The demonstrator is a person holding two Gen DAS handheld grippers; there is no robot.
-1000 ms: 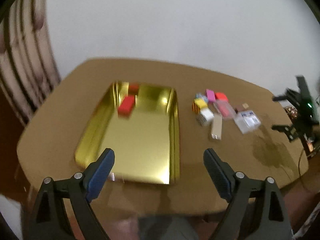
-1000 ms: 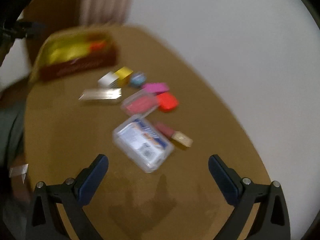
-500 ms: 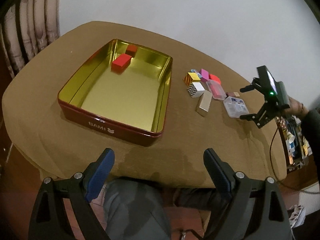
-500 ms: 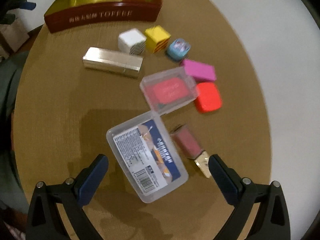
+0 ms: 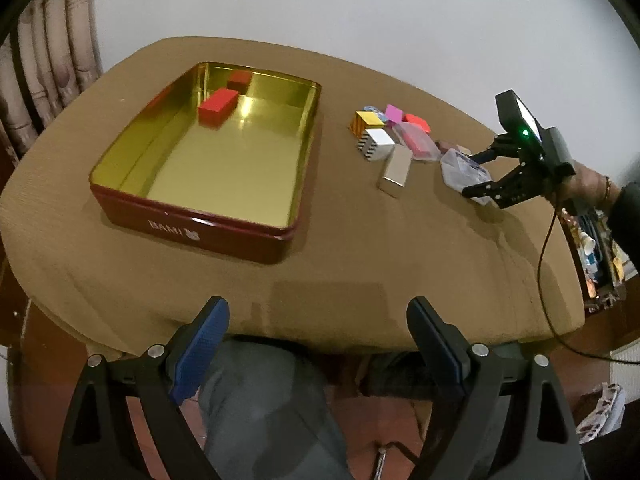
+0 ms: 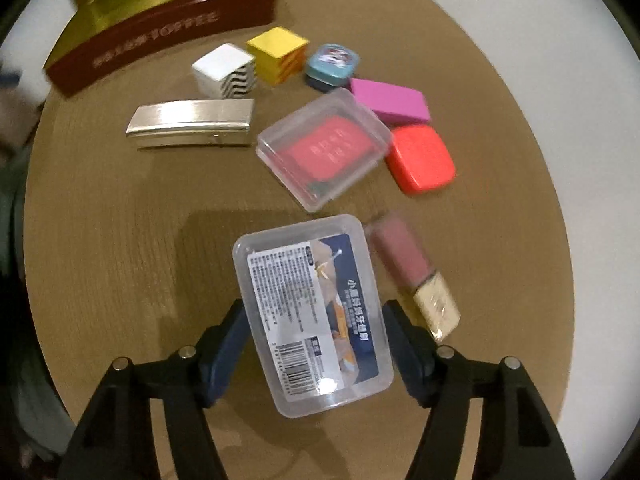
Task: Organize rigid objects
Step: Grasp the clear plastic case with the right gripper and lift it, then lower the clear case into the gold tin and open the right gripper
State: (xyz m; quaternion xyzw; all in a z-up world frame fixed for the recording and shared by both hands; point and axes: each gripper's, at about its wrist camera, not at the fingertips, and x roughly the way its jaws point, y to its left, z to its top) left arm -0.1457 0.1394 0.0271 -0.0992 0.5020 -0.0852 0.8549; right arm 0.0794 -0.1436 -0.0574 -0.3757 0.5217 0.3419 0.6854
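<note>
From the left wrist camera, the left gripper (image 5: 316, 344) hangs over the near edge of the brown table (image 5: 360, 248). Its jaws stand wide apart and nothing is between them. A red tin with a gold inside (image 5: 208, 236) sits near the left side of the table. A red block (image 5: 218, 107) lies in the tin's far left corner, with a smaller dark red block (image 5: 239, 80) just behind it. Near the right side of the table is a cluster of small things. The right gripper (image 5: 482, 174) reaches down at the clear labelled box (image 5: 460, 168) there, held by a hand (image 5: 588, 184).

From the right wrist camera, the right gripper (image 6: 316, 344) has its jaws around the clear labelled box (image 6: 312, 312). The jaws have just been closing, and both pads sit against the box's long sides. A pink bottle with a gold cap (image 6: 412, 272) lies just beside the box, toward the right edge. Further off lie a clear case with a red thing inside (image 6: 324, 148), a red rounded case (image 6: 420, 158), a pink block (image 6: 390, 100), a small blue case (image 6: 332, 62), a yellow cube (image 6: 278, 58), a white striped cube (image 6: 224, 72) and a long silver box (image 6: 192, 122). The tin (image 6: 160, 28) stands at the far left.
</note>
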